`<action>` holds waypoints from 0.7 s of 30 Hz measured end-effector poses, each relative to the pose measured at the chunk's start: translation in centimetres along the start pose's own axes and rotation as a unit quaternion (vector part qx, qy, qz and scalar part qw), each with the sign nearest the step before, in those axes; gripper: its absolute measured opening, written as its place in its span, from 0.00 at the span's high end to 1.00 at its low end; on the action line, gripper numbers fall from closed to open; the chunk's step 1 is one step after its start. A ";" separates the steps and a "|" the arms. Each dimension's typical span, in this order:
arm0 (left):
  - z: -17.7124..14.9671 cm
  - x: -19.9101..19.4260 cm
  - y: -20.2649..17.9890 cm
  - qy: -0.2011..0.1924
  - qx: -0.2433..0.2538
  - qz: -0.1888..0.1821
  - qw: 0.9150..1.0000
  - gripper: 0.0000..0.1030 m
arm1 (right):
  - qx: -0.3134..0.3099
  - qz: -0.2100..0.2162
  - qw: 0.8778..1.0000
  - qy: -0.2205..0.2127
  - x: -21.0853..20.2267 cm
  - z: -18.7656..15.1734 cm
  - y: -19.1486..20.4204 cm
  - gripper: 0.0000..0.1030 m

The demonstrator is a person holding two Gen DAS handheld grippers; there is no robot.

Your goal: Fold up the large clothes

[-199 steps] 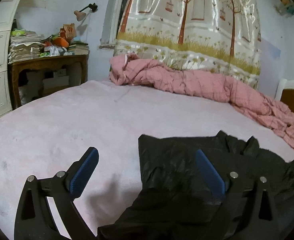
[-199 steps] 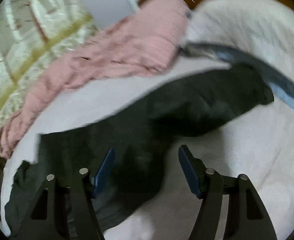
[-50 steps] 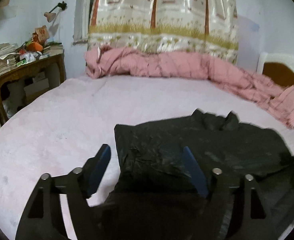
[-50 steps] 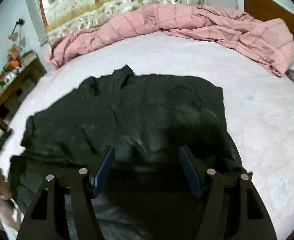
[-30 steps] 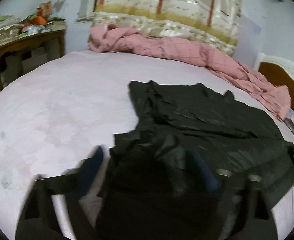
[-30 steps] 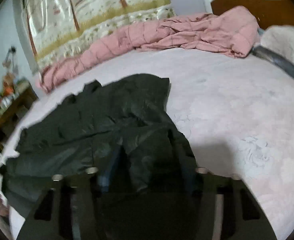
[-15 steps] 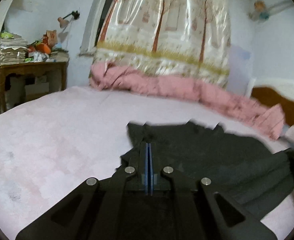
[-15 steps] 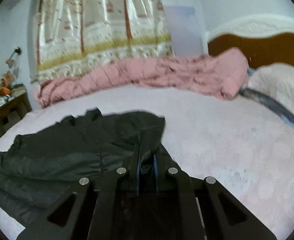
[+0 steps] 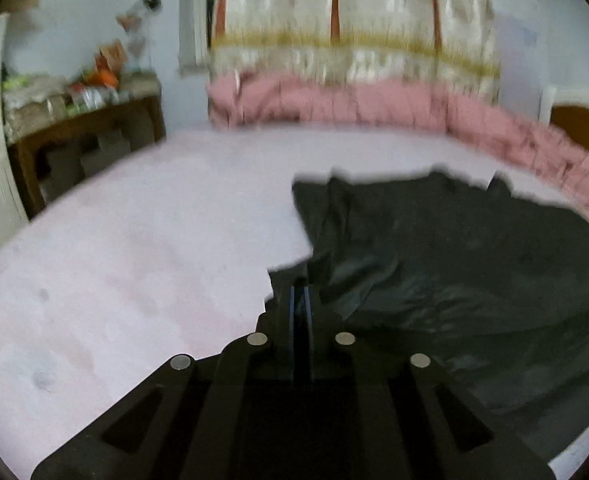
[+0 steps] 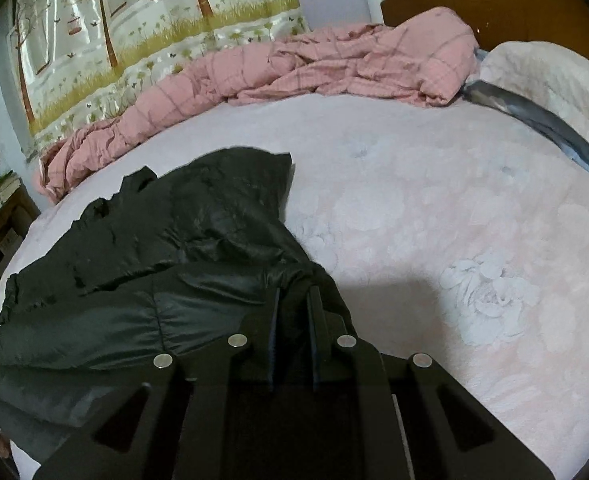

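Note:
A large black jacket (image 9: 474, 264) lies on the pale pink bed (image 9: 154, 248), its near hem lifted off the cover. My left gripper (image 9: 301, 300) is shut on the jacket's near left corner. In the right wrist view the jacket (image 10: 182, 248) spreads to the left with its collar at the far side. My right gripper (image 10: 293, 300) is shut on the jacket's near right corner, with dark cloth bunched between its fingers.
A crumpled pink quilt (image 10: 294, 64) runs along the far edge of the bed below a tree-print curtain (image 10: 142, 24). A pillow (image 10: 550, 88) and wooden headboard (image 10: 494, 12) are at the right. A cluttered wooden desk (image 9: 82, 120) stands left of the bed.
Both grippers were open above the jacket, then closed on its near corners. They now hold the hem lifted and have moved toward the collar; the left view is blurred by motion.

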State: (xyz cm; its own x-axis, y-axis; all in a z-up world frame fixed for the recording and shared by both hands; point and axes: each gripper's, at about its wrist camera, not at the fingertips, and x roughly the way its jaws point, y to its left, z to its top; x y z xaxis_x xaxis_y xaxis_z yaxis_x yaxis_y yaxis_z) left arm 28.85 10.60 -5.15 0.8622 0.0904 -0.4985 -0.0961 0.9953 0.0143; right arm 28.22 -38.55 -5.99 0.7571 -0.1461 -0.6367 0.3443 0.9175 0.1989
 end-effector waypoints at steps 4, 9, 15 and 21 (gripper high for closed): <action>0.1 -3.3 0.2 -0.081 -0.001 -0.001 0.997 0.61 | -0.052 -0.012 0.997 -0.048 -2.3 -0.2 2.0 0.43; 0.0 -5.9 -1.0 -0.128 0.024 -0.016 0.991 0.27 | -0.120 0.044 0.984 -0.121 -6.6 -1.6 5.2 0.25; -0.2 -9.4 -2.2 -0.148 0.011 -0.062 0.987 0.07 | -0.127 0.136 0.976 -0.115 -10.8 -4.2 5.8 0.15; -1.6 -14.0 -3.4 -0.157 0.026 -0.089 0.983 0.00 | -0.149 0.136 0.972 -0.120 -15.6 -6.6 5.2 0.00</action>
State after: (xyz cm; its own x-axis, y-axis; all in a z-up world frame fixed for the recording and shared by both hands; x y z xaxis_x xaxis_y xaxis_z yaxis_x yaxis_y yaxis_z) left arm 16.32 5.94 0.45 0.9748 -0.0873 -0.2054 0.0893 0.9960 0.0002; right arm 14.57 -29.02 0.05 0.9174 0.0685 -0.3920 -0.0367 0.9954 0.0882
